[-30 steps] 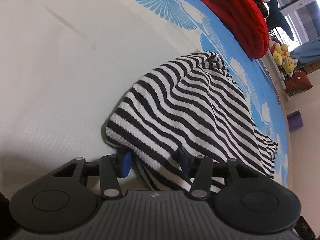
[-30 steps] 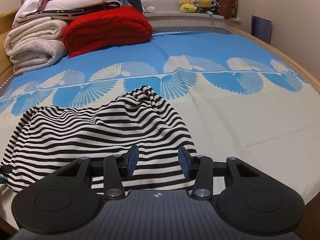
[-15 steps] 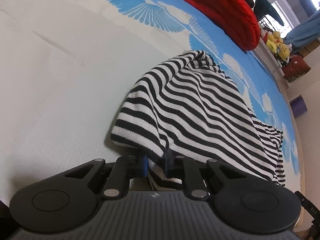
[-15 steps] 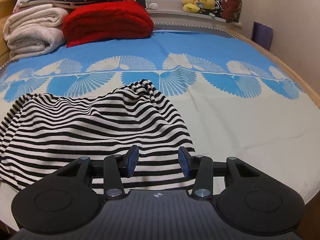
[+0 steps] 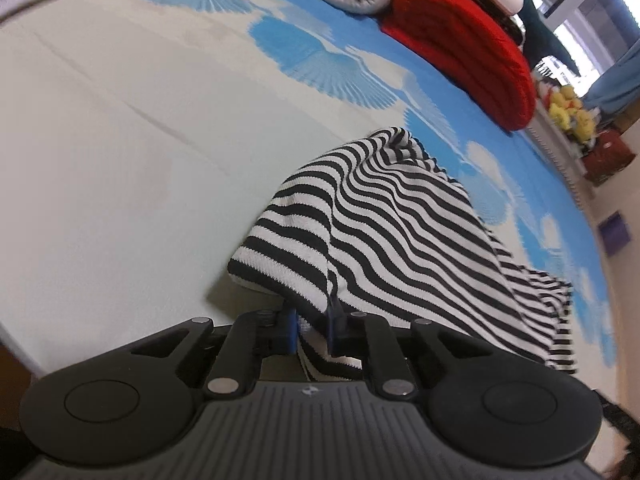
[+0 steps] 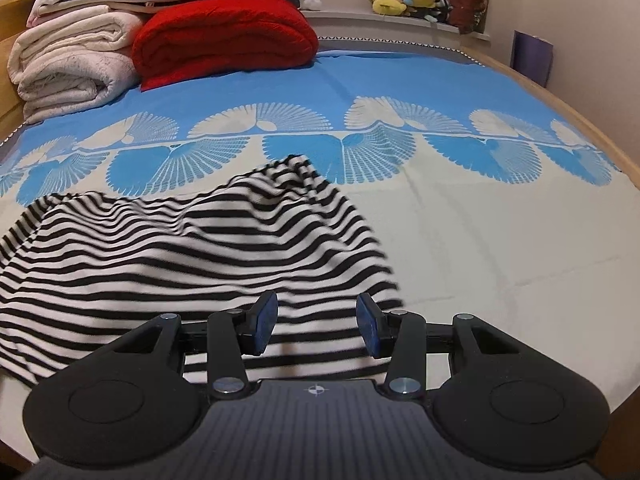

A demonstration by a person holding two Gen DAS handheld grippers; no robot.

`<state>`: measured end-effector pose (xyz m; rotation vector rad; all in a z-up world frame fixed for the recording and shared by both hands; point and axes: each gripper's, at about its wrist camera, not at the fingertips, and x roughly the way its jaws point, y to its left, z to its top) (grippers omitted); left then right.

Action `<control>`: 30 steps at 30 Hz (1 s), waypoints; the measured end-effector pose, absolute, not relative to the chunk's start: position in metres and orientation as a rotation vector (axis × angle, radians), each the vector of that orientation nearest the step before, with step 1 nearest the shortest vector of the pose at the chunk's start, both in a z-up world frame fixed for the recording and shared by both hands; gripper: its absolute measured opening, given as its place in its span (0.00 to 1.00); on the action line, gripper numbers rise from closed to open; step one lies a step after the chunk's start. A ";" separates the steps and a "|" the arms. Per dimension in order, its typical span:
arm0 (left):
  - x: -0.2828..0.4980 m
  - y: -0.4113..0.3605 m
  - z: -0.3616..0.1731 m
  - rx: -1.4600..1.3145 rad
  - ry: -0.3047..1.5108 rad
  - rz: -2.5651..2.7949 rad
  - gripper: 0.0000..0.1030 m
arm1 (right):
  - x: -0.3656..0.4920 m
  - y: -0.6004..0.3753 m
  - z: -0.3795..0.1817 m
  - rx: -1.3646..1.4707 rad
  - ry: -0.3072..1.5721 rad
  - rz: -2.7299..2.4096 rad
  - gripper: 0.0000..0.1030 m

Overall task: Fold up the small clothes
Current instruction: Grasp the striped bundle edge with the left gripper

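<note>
Lying crumpled on the bed [image 6: 460,240]: a striped top [image 5: 400,232], pinched at one corner.

The top [image 6: 180,248] sits on the cream part of the sheet, just short of the blue fan pattern. The left gripper [image 5: 313,326] is clamped on its near hem, lifting that corner off the sheet (fabric bunches between the pads). The right gripper [image 6: 316,324] hangs over the opposite edge, jaws apart, gripping nothing. Farther back lie a red blanket [image 6: 224,36] and white blankets [image 6: 68,64].

No words, numbers or brand names can be read; only a tiny emblem shows on each gripper's body, too small to read
</note>
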<state>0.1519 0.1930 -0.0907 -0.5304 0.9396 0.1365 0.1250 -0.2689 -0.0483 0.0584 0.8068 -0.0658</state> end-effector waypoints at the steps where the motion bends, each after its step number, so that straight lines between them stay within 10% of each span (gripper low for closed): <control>1: 0.151 0.194 -0.090 -0.509 0.944 0.155 0.13 | 0.126 -0.269 -0.048 0.062 0.807 -0.066 0.44; 11: 0.151 0.221 -0.120 -0.711 1.039 0.205 0.33 | 0.123 -0.277 -0.048 0.067 0.799 -0.058 0.44; 30: 0.161 0.179 -0.092 -0.511 0.972 0.243 0.15 | 0.137 -0.294 -0.024 0.054 0.760 -0.036 0.44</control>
